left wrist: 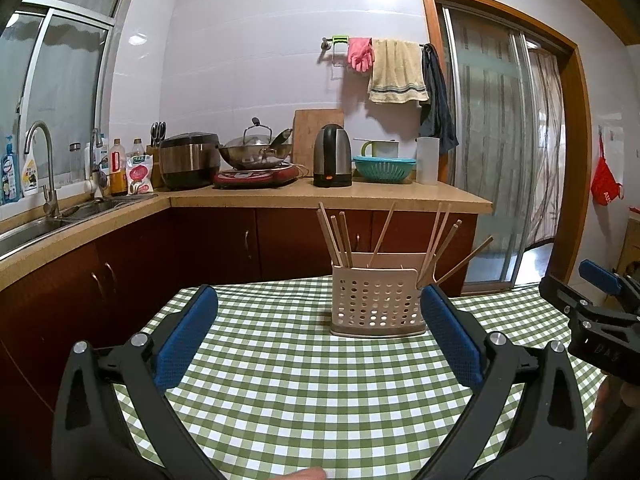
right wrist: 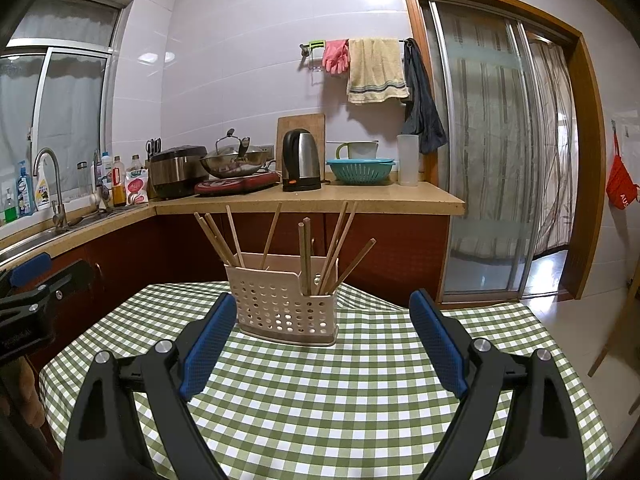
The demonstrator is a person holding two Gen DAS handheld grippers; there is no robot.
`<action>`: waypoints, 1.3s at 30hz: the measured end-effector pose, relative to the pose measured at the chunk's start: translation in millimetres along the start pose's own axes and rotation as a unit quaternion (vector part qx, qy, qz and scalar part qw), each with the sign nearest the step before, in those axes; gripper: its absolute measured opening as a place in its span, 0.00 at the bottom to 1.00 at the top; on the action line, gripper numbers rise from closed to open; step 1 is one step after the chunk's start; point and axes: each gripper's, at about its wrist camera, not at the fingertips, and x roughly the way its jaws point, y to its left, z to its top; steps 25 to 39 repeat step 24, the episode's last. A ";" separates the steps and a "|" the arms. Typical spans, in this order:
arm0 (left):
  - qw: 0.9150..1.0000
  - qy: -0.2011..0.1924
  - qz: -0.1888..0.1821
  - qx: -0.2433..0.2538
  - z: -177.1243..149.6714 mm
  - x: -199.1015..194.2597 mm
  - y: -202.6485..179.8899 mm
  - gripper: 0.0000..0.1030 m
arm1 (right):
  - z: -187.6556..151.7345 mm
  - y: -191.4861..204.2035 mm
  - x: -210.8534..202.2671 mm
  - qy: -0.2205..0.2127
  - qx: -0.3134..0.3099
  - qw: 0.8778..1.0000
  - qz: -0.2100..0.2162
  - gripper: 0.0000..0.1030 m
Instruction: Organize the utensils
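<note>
Nearest you, your left gripper (left wrist: 318, 340) and right gripper (right wrist: 320, 344) both hang over the checked cloth (right wrist: 320, 400) with jaws spread wide and nothing between the blue pads (left wrist: 188, 340). Neither touches anything.

Just ahead, in the middle of the table, stands the holder (right wrist: 286, 306), a perforated beige caddy, upright on the cloth. The chopsticks (right wrist: 306, 256) are all in it, standing at loose angles in what look like two or three compartments. No loose utensil shows on the cloth in either view, so you are probably at or near the end of the job; at most, the sticks could be evened out between sections.

What you cannot check: the caddy's inner dividers are hidden behind its front wall, so which stick sits in which section is unclear on the far side. The table's near edge is cut off behind your grippers, and anything lying there would not show. Beyond, the counter (left wrist: 320, 194) holds kitchenware, with no utensils plainly awaiting sorting.
</note>
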 end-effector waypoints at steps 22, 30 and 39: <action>0.999 0.021 -0.030 0.015 -6.5 27.0 -1.5 0.96 | -7.1 -6.2 11.5 0.018 0.003 1.000 -0.006 0.83; 0.999 0.036 -0.027 0.015 -12.3 38.1 0.8 0.96 | -11.0 -10.0 18.1 0.026 0.004 1.000 -0.010 0.83; 0.999 0.036 -0.027 0.015 -12.3 38.1 0.8 0.96 | -11.0 -10.0 18.1 0.026 0.004 1.000 -0.010 0.83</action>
